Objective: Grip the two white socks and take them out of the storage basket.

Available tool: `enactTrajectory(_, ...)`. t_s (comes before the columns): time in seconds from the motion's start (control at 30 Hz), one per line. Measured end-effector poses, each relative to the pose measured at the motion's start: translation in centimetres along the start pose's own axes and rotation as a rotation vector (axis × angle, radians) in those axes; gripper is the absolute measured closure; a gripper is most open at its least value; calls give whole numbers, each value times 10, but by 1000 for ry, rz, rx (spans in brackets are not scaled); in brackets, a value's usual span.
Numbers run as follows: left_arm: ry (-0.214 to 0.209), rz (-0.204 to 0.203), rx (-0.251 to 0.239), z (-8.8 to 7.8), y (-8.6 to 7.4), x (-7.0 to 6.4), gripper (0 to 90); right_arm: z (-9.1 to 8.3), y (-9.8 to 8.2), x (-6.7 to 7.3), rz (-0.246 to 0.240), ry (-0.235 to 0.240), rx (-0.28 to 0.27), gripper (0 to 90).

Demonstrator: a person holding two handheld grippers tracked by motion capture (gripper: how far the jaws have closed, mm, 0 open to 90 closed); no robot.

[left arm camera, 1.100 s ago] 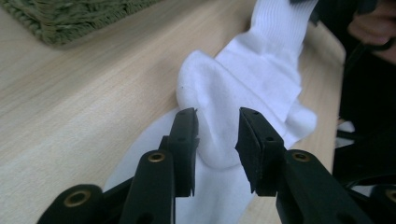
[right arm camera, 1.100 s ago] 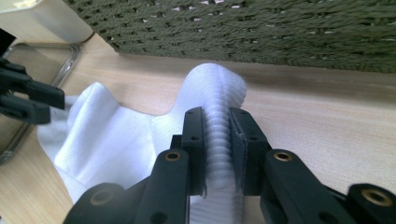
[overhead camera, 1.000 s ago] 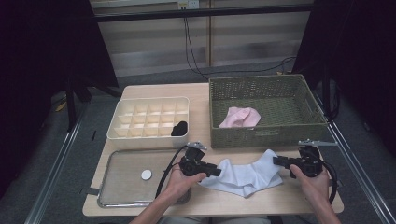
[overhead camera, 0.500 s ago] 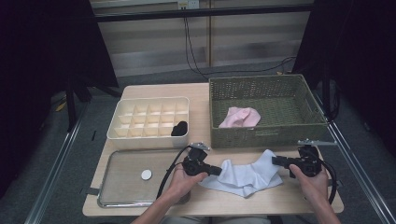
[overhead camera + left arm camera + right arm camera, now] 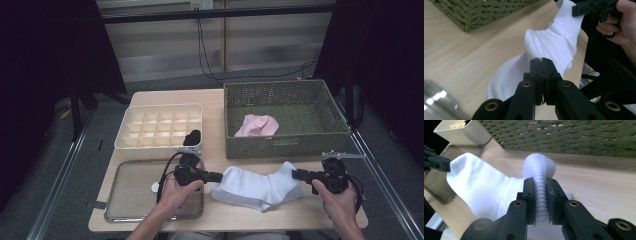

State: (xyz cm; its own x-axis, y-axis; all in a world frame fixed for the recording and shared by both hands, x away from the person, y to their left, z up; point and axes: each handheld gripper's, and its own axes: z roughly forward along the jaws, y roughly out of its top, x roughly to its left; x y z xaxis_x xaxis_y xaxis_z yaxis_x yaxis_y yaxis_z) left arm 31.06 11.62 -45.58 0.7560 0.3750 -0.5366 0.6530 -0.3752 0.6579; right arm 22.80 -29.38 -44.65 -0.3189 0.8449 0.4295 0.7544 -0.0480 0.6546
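A white sock [image 5: 257, 187] lies stretched across the table's front between my two grippers. My left gripper [image 5: 219, 176] is shut on the sock's left end; in the left gripper view its jaws [image 5: 541, 60] meet with the white fabric [image 5: 554, 42] pinched at their tips. My right gripper [image 5: 295, 174] is shut on the ribbed cuff at the sock's right end, which bulges up between its jaws [image 5: 541, 182]. The rest of the sock [image 5: 486, 190] slopes down to the left gripper [image 5: 447, 166].
A green wicker basket [image 5: 285, 145] holding a pink cloth [image 5: 257, 125] stands just behind the sock. At the back left, a cream divided box [image 5: 160, 125] has a black item [image 5: 192, 137] in it. A metal tray [image 5: 130, 192] with a small white disc [image 5: 155, 187] lies front left.
My left gripper closed on the sock's left end and drew it slightly left and up. The right hand stayed where it was, still gripping the cuff.
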Motion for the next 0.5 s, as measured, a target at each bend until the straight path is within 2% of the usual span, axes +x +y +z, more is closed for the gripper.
enactTrajectory(0.1, 2, -10, -2, -6, -5, 4, 883, 2, -3, 10, 1, 39, -2, 791)
enactTrajectory(0.13, 10, -19, 21, -6, -11, 8, 882, 4, -4, 12, -7, 41, 1, 790)
enactTrajectory(0.17, 24, -18, 21, -6, -13, 10, 882, 7, -5, 14, -12, 37, 5, 790)
enactTrajectory(0.23, 23, -24, 22, -5, -14, 12, 882, 12, -7, 15, -24, 28, 13, 790)
enactTrajectory(0.27, 45, -5, 41, -2, -14, 13, 882, 14, -9, 15, -21, 24, 22, 790)
enactTrajectory(0.3, 45, -5, 41, -2, -14, 13, 882, 14, -9, 15, -21, 24, 22, 790)
enactTrajectory(0.33, 44, -8, 60, 2, -14, 16, 881, 17, -12, 14, -35, 3, 40, 789)
enactTrajectory(0.37, 70, -13, 70, 4, -15, 17, 881, 18, -13, 13, -36, -3, 46, 787)
enactTrajectory(0.43, 76, -7, 77, 5, -15, 19, 880, 18, -14, 12, -30, 0, 52, 779)
enactTrajectory(0.47, 86, -12, 76, 8, -16, 20, 880, 20, -17, 9, -48, -28, 55, 741)
enactTrajectory(0.5, 91, -15, 78, 10, -16, 20, 880, 20, -17, 8, -42, -32, 57, 727)
